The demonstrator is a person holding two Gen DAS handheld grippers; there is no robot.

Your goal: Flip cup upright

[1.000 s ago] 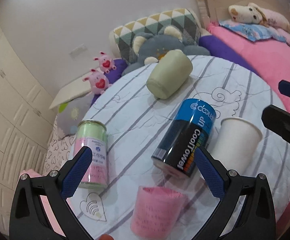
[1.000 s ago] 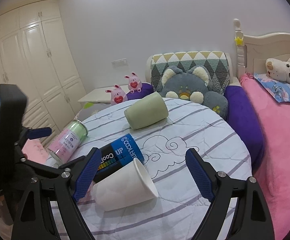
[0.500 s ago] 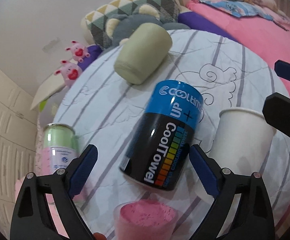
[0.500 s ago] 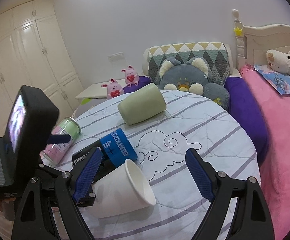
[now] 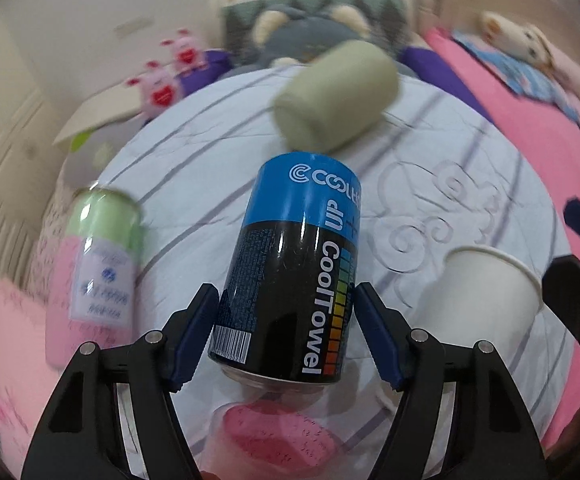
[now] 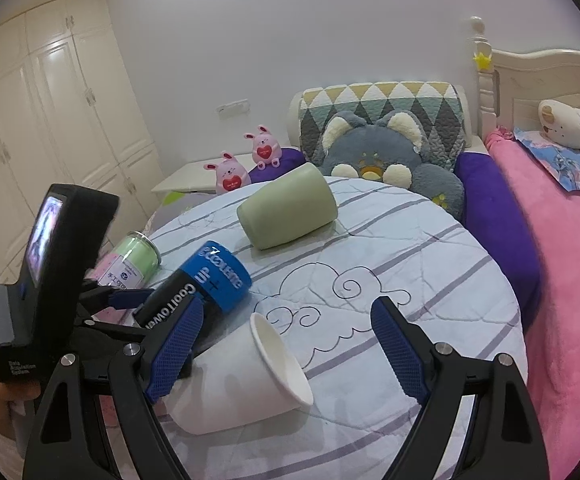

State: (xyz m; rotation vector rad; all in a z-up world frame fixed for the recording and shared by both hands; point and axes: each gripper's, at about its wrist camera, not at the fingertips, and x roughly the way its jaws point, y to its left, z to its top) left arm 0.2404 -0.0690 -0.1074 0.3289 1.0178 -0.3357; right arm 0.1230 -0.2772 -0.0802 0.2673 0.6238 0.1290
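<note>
Can [image 5: 294,268] now sits between my left gripper [image 5: 285,320] fingers, pads closed onto its sides; a second ago they straddled it wide. It lies tipped on the table [image 5: 470,168], base toward me, so lift and rotate looks next. Right gripper [image 6: 285,356] hangs open over the paper cup [image 6: 249,384] at 3 o'clock of the can.

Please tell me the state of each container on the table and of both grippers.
CoolTowel can: tilted, clamped in left gripper.
White paper cup: lying on its side.
Green cup: lying on its side.
Green-pink can: lying down.
Right gripper: open, empty.
</note>
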